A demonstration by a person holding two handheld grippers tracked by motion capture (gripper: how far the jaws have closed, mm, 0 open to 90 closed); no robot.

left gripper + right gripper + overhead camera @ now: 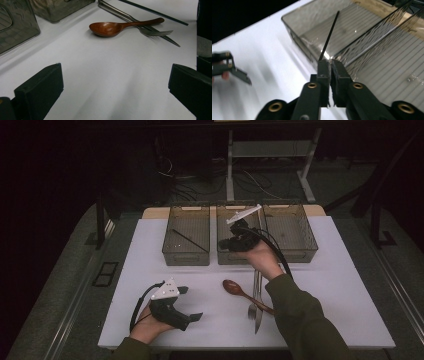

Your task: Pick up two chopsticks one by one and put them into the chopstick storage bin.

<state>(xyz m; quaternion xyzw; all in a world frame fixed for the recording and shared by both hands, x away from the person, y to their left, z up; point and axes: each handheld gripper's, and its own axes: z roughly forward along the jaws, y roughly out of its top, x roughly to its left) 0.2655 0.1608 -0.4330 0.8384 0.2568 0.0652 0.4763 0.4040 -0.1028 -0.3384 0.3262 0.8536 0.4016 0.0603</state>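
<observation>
Three smoky translucent plastic bins stand in a row at the far side of the white counter (325,285) in the high view: the left bin (186,236), the middle bin (235,242) and the right bin (290,232). A thin black chopstick (190,241) lies slantwise inside the left bin. The right gripper (239,239), borne by the right hand (263,256), hangs over the middle bin, its pale top plate tilted up. The left gripper (189,302) rests low at the near left of the counter, jaws spread apart with nothing between them. A brown wooden spoon (237,290) lies near the counter's middle, its handle crossing a steel fork (253,307) and other steel cutlery just beside it.

Left gripper view: the two black jaws stand wide open at the bottom corners, bare counter between them. The wooden spoon (112,27) lies beyond, its handle over the fork (155,32). A black chopstick (155,12) lies farther off, apart from the spoon.

Right gripper view: the right gripper (330,65) has its jaws pressed together, a second thin black chopstick (329,35) clamped at their tips and pointing away over the rim between the left bin (317,17) and the middle bin (387,62). The left gripper (229,67) appears blurred at the left edge.
</observation>
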